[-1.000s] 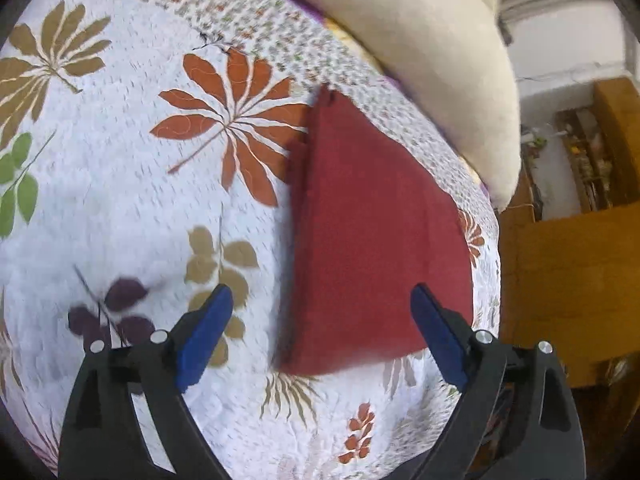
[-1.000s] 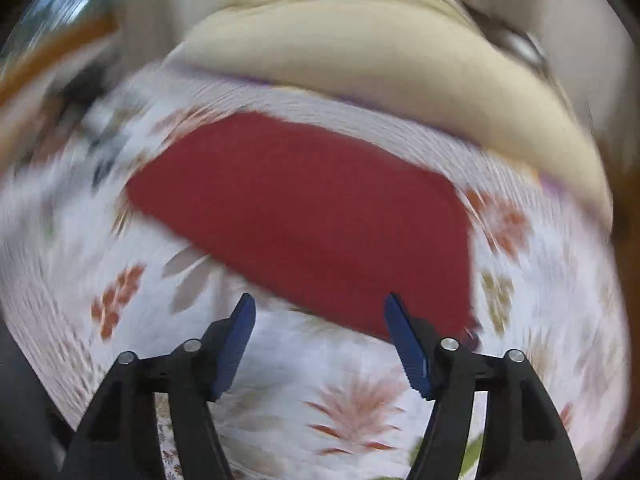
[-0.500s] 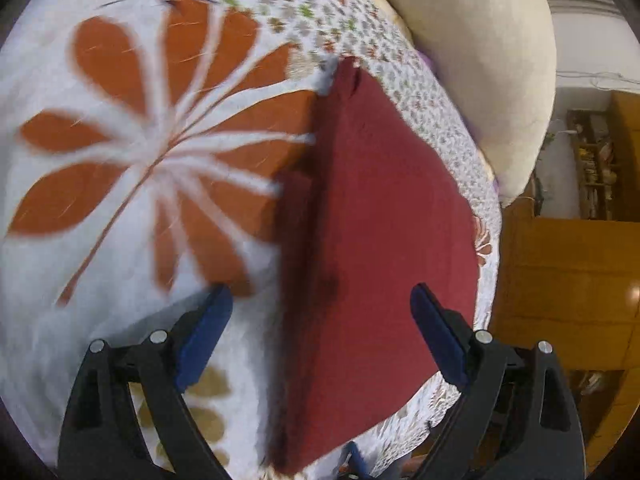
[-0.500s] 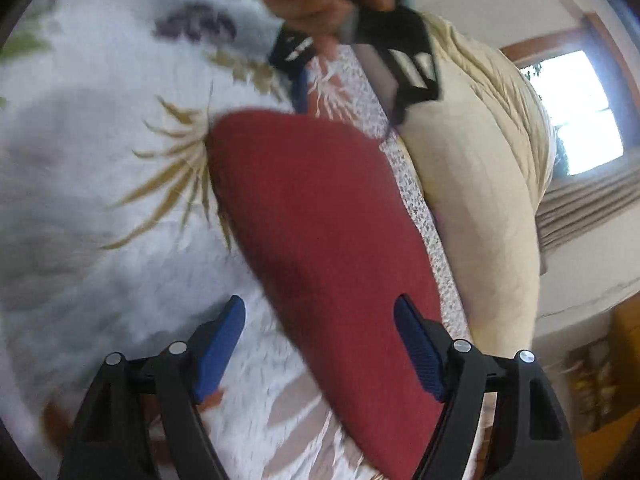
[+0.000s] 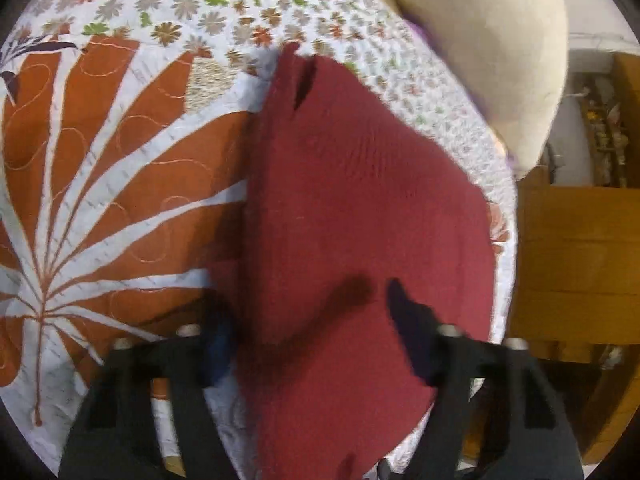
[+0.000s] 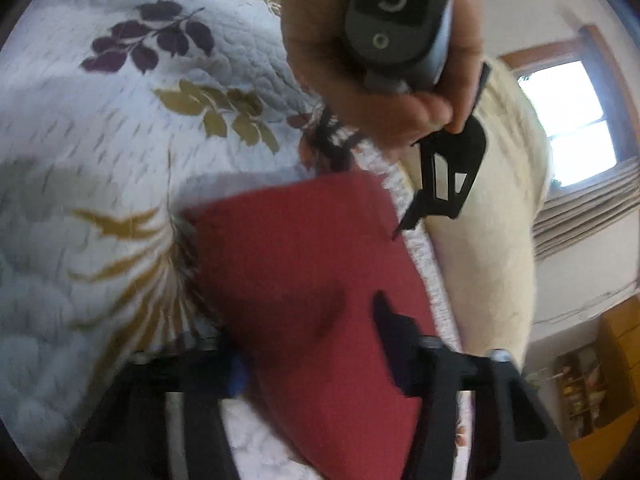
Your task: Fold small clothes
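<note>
Cloth on quilt, pillow behind, cabinet rt.

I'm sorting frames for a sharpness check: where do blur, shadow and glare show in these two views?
Left wrist view: the left gripper fingers are motion-smeared and cast a dark shadow on the red cloth; the quilt stitching stays fairly crisp; fisheye bends the edges. Right wrist view: blurrier overall, the right gripper smeared, and the window blown out white.

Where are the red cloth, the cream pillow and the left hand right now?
red cloth (image 5: 360,208), left wrist view, middle of its top layer.
cream pillow (image 5: 492,40), left wrist view, its broad side.
left hand (image 6: 352,80), right wrist view, its fingers around the handle.
</note>
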Available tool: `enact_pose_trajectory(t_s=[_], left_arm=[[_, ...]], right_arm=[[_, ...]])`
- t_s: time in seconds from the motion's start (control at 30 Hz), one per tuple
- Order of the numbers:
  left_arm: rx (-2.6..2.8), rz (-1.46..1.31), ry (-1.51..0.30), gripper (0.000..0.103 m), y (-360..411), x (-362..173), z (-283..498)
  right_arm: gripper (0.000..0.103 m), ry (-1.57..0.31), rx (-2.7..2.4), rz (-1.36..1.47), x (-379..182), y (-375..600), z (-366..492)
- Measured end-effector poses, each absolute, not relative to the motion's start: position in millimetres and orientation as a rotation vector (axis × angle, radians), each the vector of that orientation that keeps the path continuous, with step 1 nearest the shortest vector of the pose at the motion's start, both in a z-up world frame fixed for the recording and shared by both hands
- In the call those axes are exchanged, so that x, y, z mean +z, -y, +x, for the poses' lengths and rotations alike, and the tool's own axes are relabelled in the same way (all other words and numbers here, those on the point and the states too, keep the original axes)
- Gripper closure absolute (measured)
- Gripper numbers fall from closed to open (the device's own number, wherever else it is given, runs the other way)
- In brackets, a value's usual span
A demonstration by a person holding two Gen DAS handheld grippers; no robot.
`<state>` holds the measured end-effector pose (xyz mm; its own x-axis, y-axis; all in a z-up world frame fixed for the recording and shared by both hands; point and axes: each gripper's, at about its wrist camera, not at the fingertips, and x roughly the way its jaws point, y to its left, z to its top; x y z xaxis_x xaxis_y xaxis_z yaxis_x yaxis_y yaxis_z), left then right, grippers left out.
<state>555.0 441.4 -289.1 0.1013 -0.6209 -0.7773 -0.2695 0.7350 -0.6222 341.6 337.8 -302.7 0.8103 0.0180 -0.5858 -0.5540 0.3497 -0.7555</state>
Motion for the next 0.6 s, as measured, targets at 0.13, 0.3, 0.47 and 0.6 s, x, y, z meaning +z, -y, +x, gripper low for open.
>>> enact_pose_trajectory(t_s=[0.13,0.3,0.47,0.6], left_arm=[[-0.284,-0.771,-1.452,0.083,-444,-273,552],[-0.266,-0.731,-1.425,0.084,-436,-239,554],[-0.247,-0.674,-1.408,0.085,-418,-201,562],[-0.241,-0.622,-1.392,0.085,-399,-170,568]], right_arm=[[0.085,-0.552,0.404,-1.065,-282,-329,334],[0.087,-0.561,0.400,-0.921,-242,-313,338],[0.089,-0.568,0.387,-0.784,-200,-295,341],[0.090,-0.569,0.380,-0.706,-176,-282,347]])
